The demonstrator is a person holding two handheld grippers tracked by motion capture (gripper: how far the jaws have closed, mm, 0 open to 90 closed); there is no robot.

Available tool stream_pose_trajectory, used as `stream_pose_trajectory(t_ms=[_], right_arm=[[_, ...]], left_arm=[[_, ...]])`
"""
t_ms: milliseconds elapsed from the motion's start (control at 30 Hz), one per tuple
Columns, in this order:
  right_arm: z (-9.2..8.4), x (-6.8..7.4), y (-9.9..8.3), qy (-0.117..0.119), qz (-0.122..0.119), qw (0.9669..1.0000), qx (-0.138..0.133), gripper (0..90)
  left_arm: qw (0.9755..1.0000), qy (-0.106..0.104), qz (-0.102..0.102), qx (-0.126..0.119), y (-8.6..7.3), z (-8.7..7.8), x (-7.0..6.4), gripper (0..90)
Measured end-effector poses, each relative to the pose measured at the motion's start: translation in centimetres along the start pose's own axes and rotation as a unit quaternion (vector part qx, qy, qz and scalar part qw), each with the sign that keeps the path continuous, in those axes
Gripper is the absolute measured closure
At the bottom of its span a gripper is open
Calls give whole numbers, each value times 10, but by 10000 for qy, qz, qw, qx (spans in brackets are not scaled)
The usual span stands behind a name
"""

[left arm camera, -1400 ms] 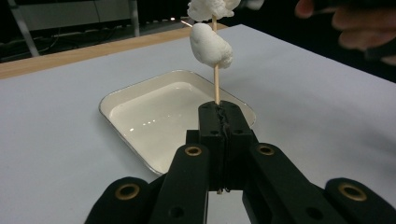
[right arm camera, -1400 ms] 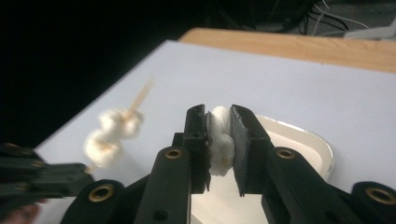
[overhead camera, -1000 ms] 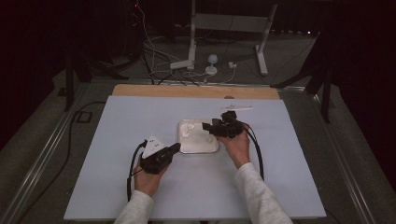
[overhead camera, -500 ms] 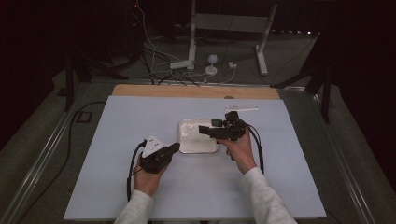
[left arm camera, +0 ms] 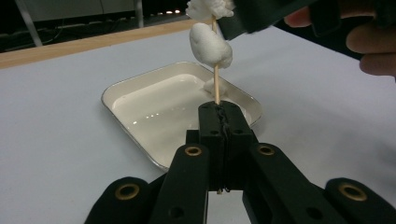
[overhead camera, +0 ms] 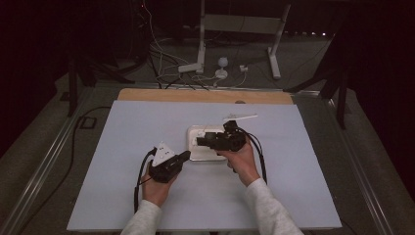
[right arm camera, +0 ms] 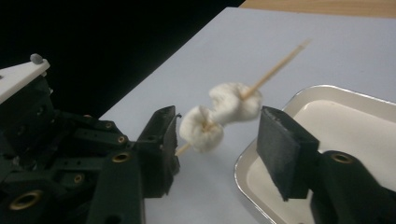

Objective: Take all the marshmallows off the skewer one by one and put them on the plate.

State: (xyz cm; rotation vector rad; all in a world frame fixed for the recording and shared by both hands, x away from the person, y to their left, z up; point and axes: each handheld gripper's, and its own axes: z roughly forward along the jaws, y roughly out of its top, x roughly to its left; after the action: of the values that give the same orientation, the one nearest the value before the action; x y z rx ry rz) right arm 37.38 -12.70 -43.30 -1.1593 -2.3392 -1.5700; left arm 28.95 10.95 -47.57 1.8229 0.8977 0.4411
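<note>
My left gripper (left arm camera: 218, 114) is shut on the lower end of a thin wooden skewer (left arm camera: 215, 84), which stands up from its jaws. Two white marshmallows (left arm camera: 211, 44) are threaded on the skewer. My right gripper (right arm camera: 219, 144) is open, with a jaw on each side of the marshmallows (right arm camera: 219, 116) and touching neither. A shallow white tray (left arm camera: 140, 88) of pale liquid lies just behind the skewer. In the high view the left gripper (overhead camera: 184, 156) and the right gripper (overhead camera: 201, 142) meet at the tray's (overhead camera: 193, 133) near left corner.
A white sheet (overhead camera: 122, 147) covers the table, with a bare wooden strip (overhead camera: 205, 95) along the far edge. Cables and a metal stand (overhead camera: 200, 54) lie on the floor beyond. Metal rails (overhead camera: 39, 171) run along both sides.
The right gripper has swung left and a little nearer, over the tray toward the left gripper. The left hand has stayed where it was.
</note>
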Motion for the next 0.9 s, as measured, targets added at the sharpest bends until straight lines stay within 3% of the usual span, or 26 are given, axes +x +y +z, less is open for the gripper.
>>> stream_pose_trajectory(t_ms=[200, 367, 600, 900], right_arm=[[3, -2, 0, 47, 191, 9997, -126, 549], [1, -3, 2, 184, 315, 9991, -218, 666], [1, -5, 1, 253, 371, 9989, -165, 720], [-8, -3, 4, 194, 347, 9985, -383, 756]], left_arm=[[9999, -60, 105, 23, 0, 1, -3, 900], [9998, -106, 176, 48, 0, 3, -5, 900], [9997, -115, 231, 43, 0, 2, -6, 900], [9988, -78, 478, 17, 1, 0, -8, 900]])
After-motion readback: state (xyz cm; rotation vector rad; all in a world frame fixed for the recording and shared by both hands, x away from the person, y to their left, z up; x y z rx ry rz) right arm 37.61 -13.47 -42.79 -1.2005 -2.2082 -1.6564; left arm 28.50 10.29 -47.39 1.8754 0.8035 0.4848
